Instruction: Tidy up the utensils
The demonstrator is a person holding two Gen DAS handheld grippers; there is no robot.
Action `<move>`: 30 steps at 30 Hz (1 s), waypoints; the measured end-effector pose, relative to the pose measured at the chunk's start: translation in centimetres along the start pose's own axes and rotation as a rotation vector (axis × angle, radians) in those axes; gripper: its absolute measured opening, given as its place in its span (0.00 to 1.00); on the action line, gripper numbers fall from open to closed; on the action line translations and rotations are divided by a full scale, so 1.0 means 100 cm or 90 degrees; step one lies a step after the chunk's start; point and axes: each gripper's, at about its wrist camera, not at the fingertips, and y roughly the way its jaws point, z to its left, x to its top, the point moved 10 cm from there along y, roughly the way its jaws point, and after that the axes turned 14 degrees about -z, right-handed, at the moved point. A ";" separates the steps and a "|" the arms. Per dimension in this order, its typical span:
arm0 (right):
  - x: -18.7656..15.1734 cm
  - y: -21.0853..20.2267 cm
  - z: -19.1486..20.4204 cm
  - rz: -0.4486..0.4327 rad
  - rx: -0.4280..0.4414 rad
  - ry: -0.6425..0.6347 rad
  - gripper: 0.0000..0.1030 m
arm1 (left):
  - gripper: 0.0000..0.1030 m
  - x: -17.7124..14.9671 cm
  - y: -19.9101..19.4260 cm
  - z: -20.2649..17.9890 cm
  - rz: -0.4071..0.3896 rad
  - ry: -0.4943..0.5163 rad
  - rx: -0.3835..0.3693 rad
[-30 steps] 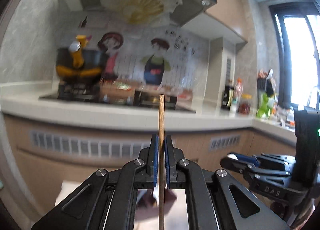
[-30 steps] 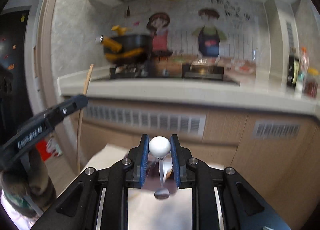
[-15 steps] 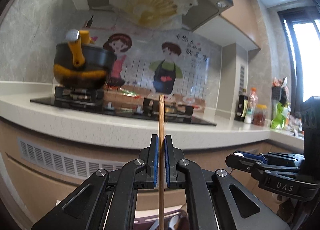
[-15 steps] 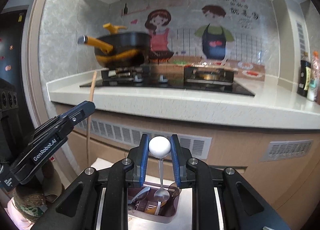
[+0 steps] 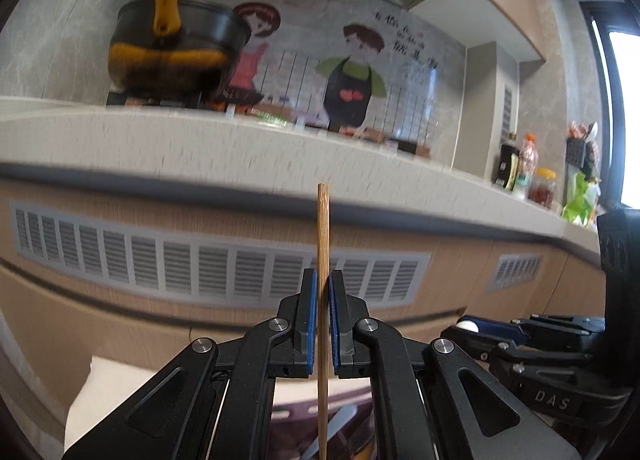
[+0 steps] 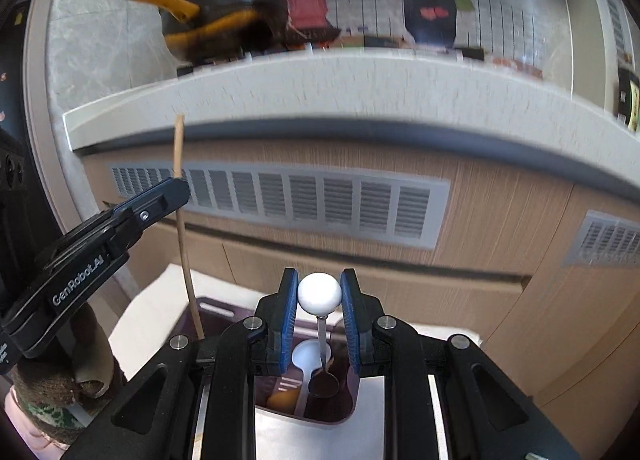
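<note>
1. The left gripper has its blue pads pressed together on a wooden chopstick, which stands upright between them, its top end above the fingers and its lower end reaching down past them.
2. The right gripper pinches the white ball end of a metal spoon; the thin stem hangs straight down from the ball and the bowl of the spoon sits low, inside the tray.
3. Below both grippers lies a dark purple tray on a white surface. In it are a white spoon and something orange that is too hidden to name.
4. From the right wrist view, the chopstick's lower end comes down near the left rim of the tray.
5. Behind runs a pale countertop above wooden cabinet fronts with a vent grille. A black pot with yellow handles sits on the stove.
</note>
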 end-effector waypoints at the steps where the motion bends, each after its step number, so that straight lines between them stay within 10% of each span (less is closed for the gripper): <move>1: -0.010 0.004 0.000 0.014 0.002 0.004 0.19 | 0.06 -0.009 0.000 0.003 0.013 -0.004 0.004; 13: -0.075 -0.010 0.001 0.095 0.012 0.078 0.29 | 0.12 -0.097 -0.028 0.027 0.174 -0.018 0.069; 17: -0.074 -0.049 0.001 0.063 -0.014 0.084 0.52 | 0.43 -0.088 -0.061 0.017 0.172 0.001 0.077; 30: -0.104 -0.188 0.040 -0.011 -0.057 0.068 0.92 | 0.90 -0.080 -0.214 -0.019 0.157 0.056 0.102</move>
